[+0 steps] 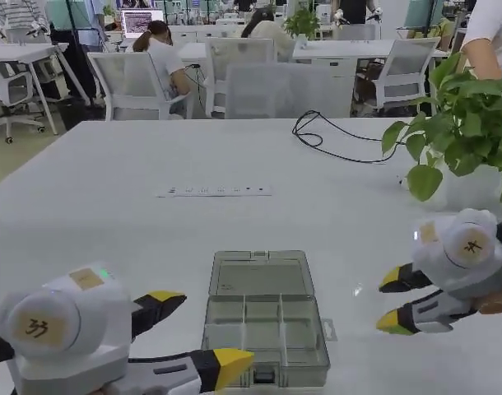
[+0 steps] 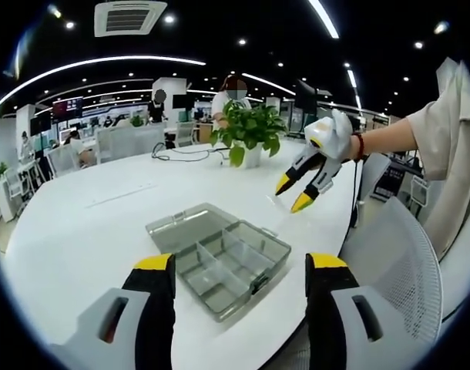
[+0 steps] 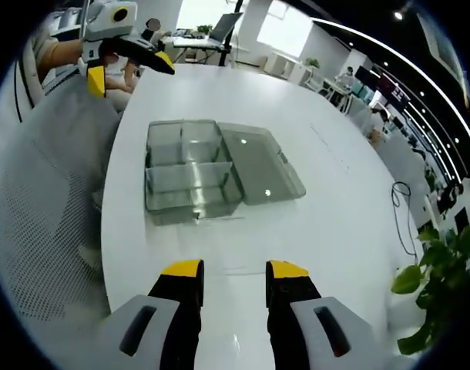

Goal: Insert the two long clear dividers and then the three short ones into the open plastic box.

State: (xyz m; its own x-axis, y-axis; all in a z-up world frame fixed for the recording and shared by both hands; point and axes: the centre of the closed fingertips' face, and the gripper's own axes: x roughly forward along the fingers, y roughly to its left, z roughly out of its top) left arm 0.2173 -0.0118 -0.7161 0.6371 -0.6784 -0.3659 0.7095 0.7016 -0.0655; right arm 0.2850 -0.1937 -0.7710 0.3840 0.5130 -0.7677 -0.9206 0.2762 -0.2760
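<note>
**Both tongs open and empty**

My left tongs (image 2: pixel 241 262) stand wide open, holding nothing; my right tongs (image 3: pixel 233 268) are parted less, also empty. The open plastic box (image 1: pixel 259 276) lies on the table (image 1: pixel 111 214) between them, dividers (image 1: pixel 266 322) seated inside. Beyond the right tongs stands a potted plant (image 1: pixel 465 115).

I'm looking at a wide, glossy white bench (image 1: pixel 111 206). Near its front edge the plastic box (image 1: pixel 263 339) sits open, with its lid (image 1: pixel 262 274) folded back flat on the bench along the box's far side. Beyond the box, well apart from it, a flat white power strip (image 1: pixel 215 191) lies crosswise. Farther beyond the box and to its right, a black cable (image 1: pixel 321 140) loops over the surface. Right of the box, nearer than the cable, a leafy plant (image 1: pixel 461 132) stands in a white pot (image 1: pixel 469 189).
</note>
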